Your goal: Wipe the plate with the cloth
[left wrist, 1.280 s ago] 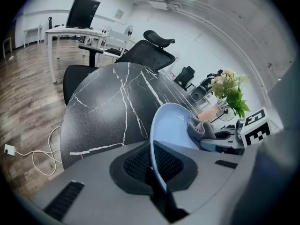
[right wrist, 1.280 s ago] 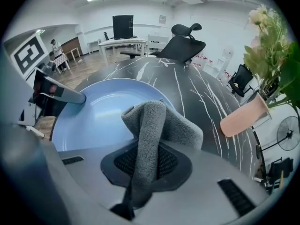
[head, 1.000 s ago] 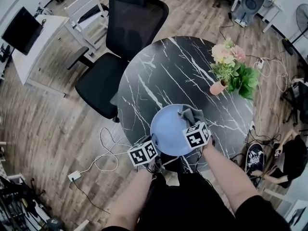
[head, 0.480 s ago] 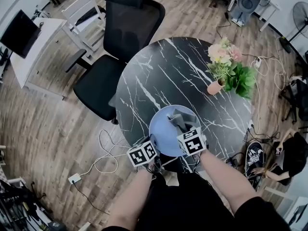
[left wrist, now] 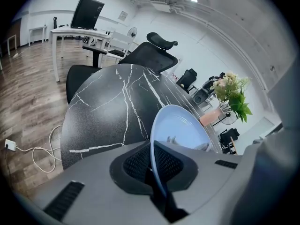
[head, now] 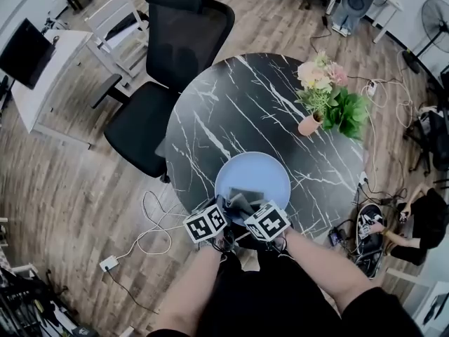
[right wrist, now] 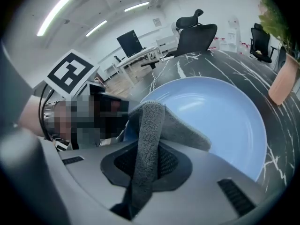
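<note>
The wiping itself is the step in hand; the pale blue plate (head: 256,175) lies at the near edge of the dark marbled counter (head: 231,104), right in front of the person, well apart from the flower pot (head: 308,126) on the far right. The left gripper (head: 222,208) is pressed together on the plate's near-left rim; in the left gripper view the thin rim (left wrist: 154,149) runs straight down between the two closed jaws, so this gripper serves as the steadying hold. The right gripper (head: 247,206) pinches the grey cloth (head: 243,198); in the right gripper view a fold of cloth (right wrist: 149,125) rises out of the clamped jaws and drapes forward onto the near part of the plate (right wrist: 225,111), just beside the left gripper's marker cube (right wrist: 70,73). Most of the plate's face, far and right, lies bare, and no dirt can be made out on it. The next move, as I judge it, calls for sweeping the cloth away toward the far right rim with light downward pressure; the left grip must hold firm so the plate neither slides nor tips off the counter edge.
</note>
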